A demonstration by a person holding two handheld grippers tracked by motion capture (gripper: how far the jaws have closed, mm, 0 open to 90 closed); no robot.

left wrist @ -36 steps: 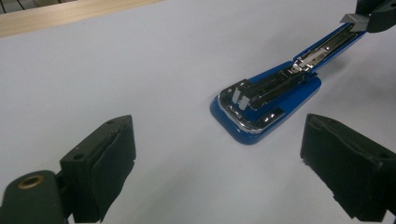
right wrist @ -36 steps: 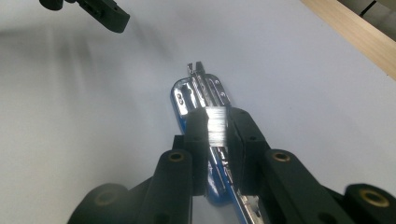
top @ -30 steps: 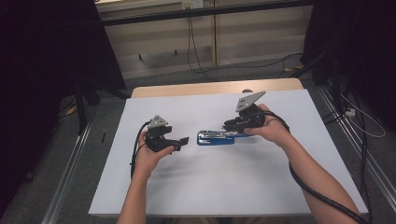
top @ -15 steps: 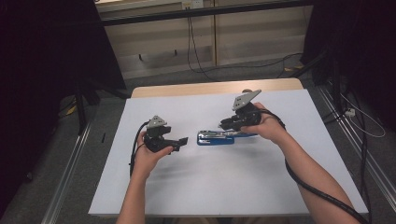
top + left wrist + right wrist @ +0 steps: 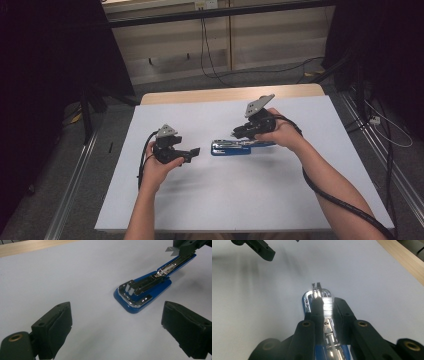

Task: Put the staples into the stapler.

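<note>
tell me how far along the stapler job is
Done so far: the right gripper has closed on the blue stapler, its jaws pinching the metal upper part, which the left gripper view shows tilted up from the base. In hand: that grip, with the base resting on the white table. Left: the left gripper is open, short of the stapler's front end; it probably still has to take hold there.

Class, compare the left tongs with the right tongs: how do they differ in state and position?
The left tongs stand wide open and empty; the right tongs are closed on the blue stapler. The left tongs are apart from the stapler; the right tongs grip its metal arm. Both have black jaws and are hand-held over the white table.
</note>
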